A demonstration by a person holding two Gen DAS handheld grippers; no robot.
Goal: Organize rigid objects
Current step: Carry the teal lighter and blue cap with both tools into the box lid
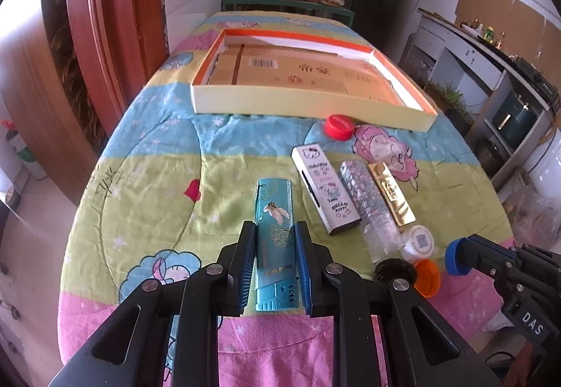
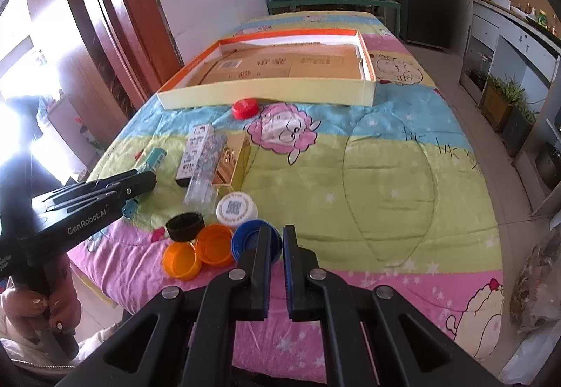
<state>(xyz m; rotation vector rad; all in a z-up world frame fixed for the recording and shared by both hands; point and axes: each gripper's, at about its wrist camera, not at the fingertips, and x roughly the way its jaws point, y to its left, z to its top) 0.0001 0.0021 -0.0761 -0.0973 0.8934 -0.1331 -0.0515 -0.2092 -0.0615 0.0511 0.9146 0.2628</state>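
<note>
My left gripper [image 1: 275, 229] is shut on a teal lighter [image 1: 273, 197] that lies lengthwise between its blue pads on the quilt; in the right wrist view that gripper [image 2: 147, 181] covers most of the lighter [image 2: 156, 155]. My right gripper [image 2: 277, 229] is shut, pinching the rim of a blue cap [image 2: 245, 236]. The left wrist view shows the same cap [image 1: 454, 257] tilted at the tip of the right gripper [image 1: 468, 246]. A shallow cream box with an orange inside [image 1: 308, 102] [image 2: 266, 90] sits farther back on the bed.
A white Hello Kitty lighter [image 1: 326, 187], a glittery one [image 1: 364, 197] and a gold one [image 1: 391, 194] lie side by side. A red cap [image 2: 245, 108] sits by the box. A white cap [image 2: 235, 208], a black cap [image 2: 185, 225] and two orange caps [image 2: 182, 260] [image 2: 214, 245] cluster near the blue one.
</note>
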